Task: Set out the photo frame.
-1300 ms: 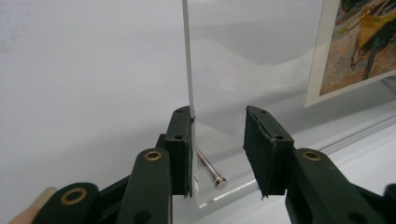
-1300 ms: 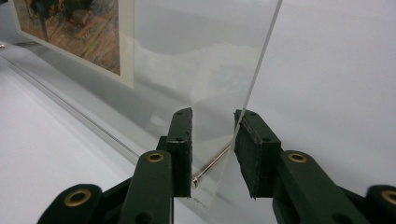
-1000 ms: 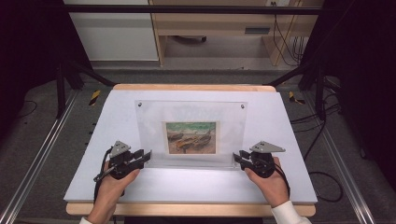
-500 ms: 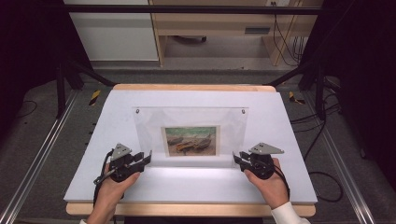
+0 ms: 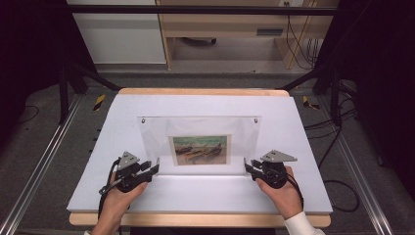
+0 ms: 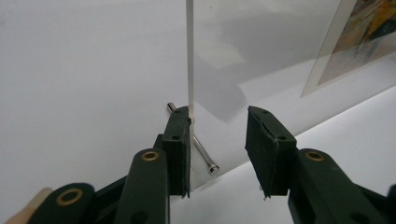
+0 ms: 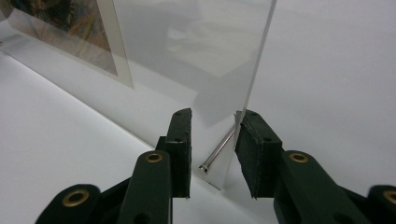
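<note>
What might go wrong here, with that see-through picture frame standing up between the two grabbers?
The clear frame stands upright on the white table, and the left gripper has a gap between one pad and the panel, so the frame might tip or slide. The metal pin sits between the right gripper's pads, so squeezing there could push it loose or mark the panel.

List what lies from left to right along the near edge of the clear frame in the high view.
Left tongs → picture inside the clear acrylic frame → right tongs, all on the white table.
</note>
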### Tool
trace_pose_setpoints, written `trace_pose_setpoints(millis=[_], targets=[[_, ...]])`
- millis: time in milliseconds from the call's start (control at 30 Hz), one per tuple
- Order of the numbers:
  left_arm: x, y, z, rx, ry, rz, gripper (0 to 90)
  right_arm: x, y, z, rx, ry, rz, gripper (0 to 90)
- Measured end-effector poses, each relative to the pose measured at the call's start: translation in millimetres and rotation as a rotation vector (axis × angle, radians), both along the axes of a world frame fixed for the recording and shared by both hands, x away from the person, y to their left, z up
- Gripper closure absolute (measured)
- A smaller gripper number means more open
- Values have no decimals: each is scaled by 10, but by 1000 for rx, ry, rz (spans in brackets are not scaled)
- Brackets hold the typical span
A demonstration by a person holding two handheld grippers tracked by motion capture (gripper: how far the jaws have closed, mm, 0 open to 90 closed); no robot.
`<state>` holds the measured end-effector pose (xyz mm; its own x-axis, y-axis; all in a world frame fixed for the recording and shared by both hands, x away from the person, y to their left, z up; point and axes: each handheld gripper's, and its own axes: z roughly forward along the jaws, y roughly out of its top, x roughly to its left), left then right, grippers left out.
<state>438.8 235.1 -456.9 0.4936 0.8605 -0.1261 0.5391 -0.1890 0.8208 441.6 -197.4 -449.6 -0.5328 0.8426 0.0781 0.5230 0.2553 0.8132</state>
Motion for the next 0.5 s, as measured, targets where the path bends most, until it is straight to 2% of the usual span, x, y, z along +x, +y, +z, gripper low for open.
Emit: trace_pose_setpoints(millis=[500], targets=[[-13, -20, 9, 23, -3, 0, 601, -6, -4, -8, 5, 6, -2, 664]])
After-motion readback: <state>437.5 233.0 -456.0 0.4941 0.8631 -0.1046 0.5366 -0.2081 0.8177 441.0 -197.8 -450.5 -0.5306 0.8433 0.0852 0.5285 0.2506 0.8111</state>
